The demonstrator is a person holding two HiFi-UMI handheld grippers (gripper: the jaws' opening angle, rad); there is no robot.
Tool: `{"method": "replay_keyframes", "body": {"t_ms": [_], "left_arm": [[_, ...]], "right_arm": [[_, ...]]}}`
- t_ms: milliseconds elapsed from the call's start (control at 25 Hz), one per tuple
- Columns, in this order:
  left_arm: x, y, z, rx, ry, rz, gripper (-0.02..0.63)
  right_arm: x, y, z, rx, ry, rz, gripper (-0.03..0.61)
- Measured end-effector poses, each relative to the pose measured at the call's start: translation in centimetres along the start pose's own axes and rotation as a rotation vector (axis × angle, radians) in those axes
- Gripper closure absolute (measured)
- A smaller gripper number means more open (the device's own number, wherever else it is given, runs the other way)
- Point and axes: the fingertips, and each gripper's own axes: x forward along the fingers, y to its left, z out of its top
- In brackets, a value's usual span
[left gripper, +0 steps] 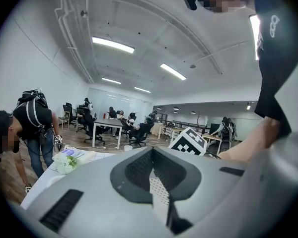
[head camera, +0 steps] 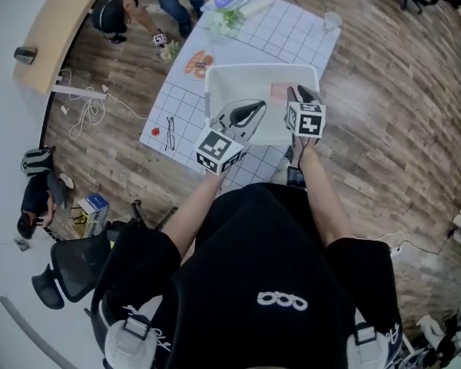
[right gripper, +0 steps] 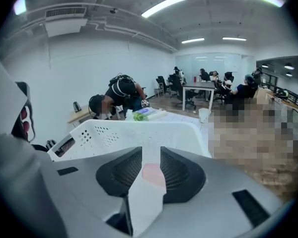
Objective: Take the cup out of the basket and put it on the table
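The left gripper (left gripper: pixel 152 157) has its jaws together, the right gripper (right gripper: pixel 151 158) slightly apart and empty at the white basket (head camera: pixel 261 67); the black shirt (head camera: pixel 246 260) shows a white chain-link logo (head camera: pixel 281 301).

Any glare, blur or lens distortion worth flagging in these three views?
Head view: strong fisheye, the floor planks bow, and the white basket washes out. Left gripper view: dark vignetted corners, ceiling lights blown out, near foreground soft. Right gripper view: same vignette, basket rim fairly sharp, pink shape between the jaws blurred.
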Motion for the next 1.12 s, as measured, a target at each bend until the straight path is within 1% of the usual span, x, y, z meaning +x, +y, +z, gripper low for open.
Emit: {"method": "replay_keyframes", "body": {"t_ms": [40,200,280,400,480,560,640,800,920,1120], "left_arm": [[0.6,0.4,-0.2,-0.002,0.006,-0.006,0.604],[2.6,2.3,-1.7,-0.010,0.047,-0.033,0.604],[3.4,3.1,-2.4,-0.022,0.067,-0.044,0.604],[4.1,4.0,-3.2,-0.041,0.088,-0.055,0.604],[4.5,4.6,-3.6,-0.048,0.100,-0.058,0.604],[4.8,5.2,-4.3,-0.053,0.119,-0.058,0.604],[5.0,5.8,-5.1,-0.065,0.139,-0.055,0.604],[5.0,6.6,-6.2,-0.092,0.162,-0.043,0.604],[5.1,7.0,-6.5,-0.105,0.169,-0.033,0.604],[5.1,7.5,-7.1,-0.117,0.189,-0.017,0.604]], "right_arm": [[0.8,-0.3,-0.6,0.012,0.029,-0.019,0.467],[3.5,-1.1,-2.7,0.051,0.121,-0.097,0.417],[4.8,-1.5,-3.7,0.069,0.165,-0.131,0.375],[6.3,-2.0,-4.9,0.098,0.218,-0.170,0.346],[7.0,-2.4,-6.1,0.114,0.270,-0.202,0.336],[7.7,-2.9,-6.6,0.117,0.301,-0.233,0.329],[8.3,-3.0,-7.1,0.128,0.320,-0.242,0.321],[9.2,-2.7,-8.0,0.160,0.347,-0.228,0.295],[9.8,-3.0,-8.2,0.162,0.347,-0.232,0.278],[10.5,-2.9,-9.1,0.167,0.385,-0.222,0.272]]}}
